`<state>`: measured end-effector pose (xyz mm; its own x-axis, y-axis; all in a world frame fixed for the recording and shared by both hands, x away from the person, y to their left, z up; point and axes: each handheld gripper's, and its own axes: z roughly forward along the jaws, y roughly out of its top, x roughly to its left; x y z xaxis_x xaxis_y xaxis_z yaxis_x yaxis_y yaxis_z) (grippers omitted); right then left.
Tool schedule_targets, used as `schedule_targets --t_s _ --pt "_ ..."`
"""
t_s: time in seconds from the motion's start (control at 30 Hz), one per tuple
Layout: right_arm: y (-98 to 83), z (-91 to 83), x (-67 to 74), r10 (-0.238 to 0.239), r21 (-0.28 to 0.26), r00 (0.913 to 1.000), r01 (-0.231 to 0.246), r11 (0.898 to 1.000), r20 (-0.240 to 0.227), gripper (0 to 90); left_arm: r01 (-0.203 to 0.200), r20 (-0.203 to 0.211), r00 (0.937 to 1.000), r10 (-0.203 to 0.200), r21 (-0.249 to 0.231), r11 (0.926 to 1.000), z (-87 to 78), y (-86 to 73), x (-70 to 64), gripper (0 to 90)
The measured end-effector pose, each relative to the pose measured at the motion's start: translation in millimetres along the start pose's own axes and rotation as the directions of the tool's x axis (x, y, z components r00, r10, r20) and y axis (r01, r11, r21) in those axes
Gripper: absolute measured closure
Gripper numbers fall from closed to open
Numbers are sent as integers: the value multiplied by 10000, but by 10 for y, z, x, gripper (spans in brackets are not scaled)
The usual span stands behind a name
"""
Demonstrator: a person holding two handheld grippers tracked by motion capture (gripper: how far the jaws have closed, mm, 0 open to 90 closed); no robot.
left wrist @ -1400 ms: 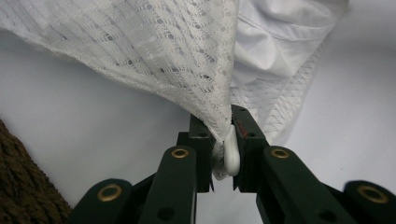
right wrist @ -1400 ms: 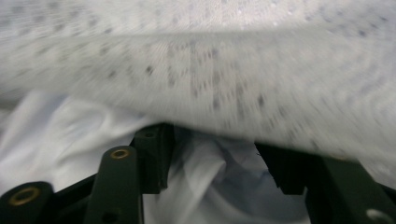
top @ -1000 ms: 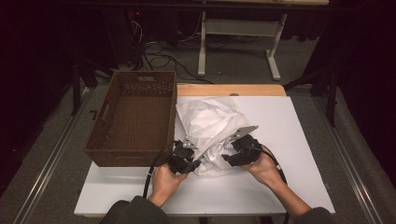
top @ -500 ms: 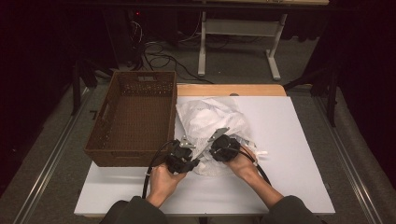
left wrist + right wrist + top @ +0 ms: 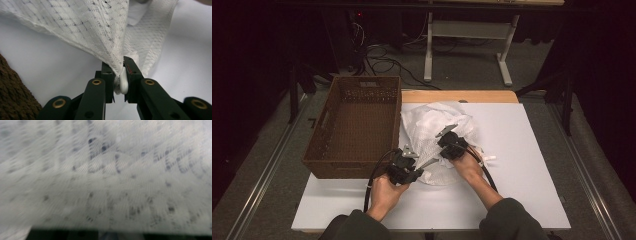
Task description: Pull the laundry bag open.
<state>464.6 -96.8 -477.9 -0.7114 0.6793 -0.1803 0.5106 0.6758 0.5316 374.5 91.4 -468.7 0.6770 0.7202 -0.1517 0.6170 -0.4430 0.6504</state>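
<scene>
Right tool's [image 5: 451, 141] jaws buried under blurred mesh in its own view; just been opening, grip impossible to tell. White lace cloth [image 5: 437, 131], perforated and crumpled, heaped on the white worktop [image 5: 522, 165] just beside the brown wicker basket [image 5: 354, 125]. Left tool [image 5: 119, 75] clamped together on a bunched cloth edge.

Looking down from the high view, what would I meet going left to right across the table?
Brown woven basket → left tongs, clamped on the edge of the white lacy cloth → right tongs, over the cloth → bare white tabletop.
</scene>
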Motion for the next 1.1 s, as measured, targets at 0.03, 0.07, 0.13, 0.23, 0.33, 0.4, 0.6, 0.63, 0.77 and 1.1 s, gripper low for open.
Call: schedule_targets --t_s 0.03,0.07,0.13,0.23,0.33,0.4,0.6,0.63,0.77,1.1 --pt "-10 -47 4 87 12 9998 -87 10000 -197 644 -1 13 10000 1 12 10000 -1 3 11 804" --pt "-19 -102 17 2 21 9997 -1 10000 -260 622 51 6 10000 -51 6 10000 5 5 17 804" --pt "-49 -213 45 -190 -163 9990 184 9997 -411 592 7 18 10000 -8 94 10000 12 7 23 804" --pt "-117 -362 59 -260 -315 9978 241 9992 -612 559 12 2 10000 -12 52 10000 19 9 3 803" --pt "-200 -447 53 -257 -369 9967 229 9991 -772 529 14 16 10000 -14 58 10000 17 7 3 803" --pt "-262 -480 45 -373 -315 9958 348 9989 -834 512 3 30 10000 -3 60 10000 13 8 10 802" --pt "-286 -339 79 -770 457 9941 806 9957 -764 737 -76 63 10000 78 -183 9998 -30 23 -7 801" --pt "-255 -298 83 -863 382 9936 892 9953 -725 815 -51 100 9999 53 -149 9999 -28 23 -6 801" --pt "-106 -186 76 -588 26 9965 590 9983 -592 869 -29 232 9997 29 -17 10000 -8 23 -12 804" --pt "-59 -88 41 146 172 9941 -128 9998 -1077 675 -165 92 9998 163 154 9997 18 13 14 802"
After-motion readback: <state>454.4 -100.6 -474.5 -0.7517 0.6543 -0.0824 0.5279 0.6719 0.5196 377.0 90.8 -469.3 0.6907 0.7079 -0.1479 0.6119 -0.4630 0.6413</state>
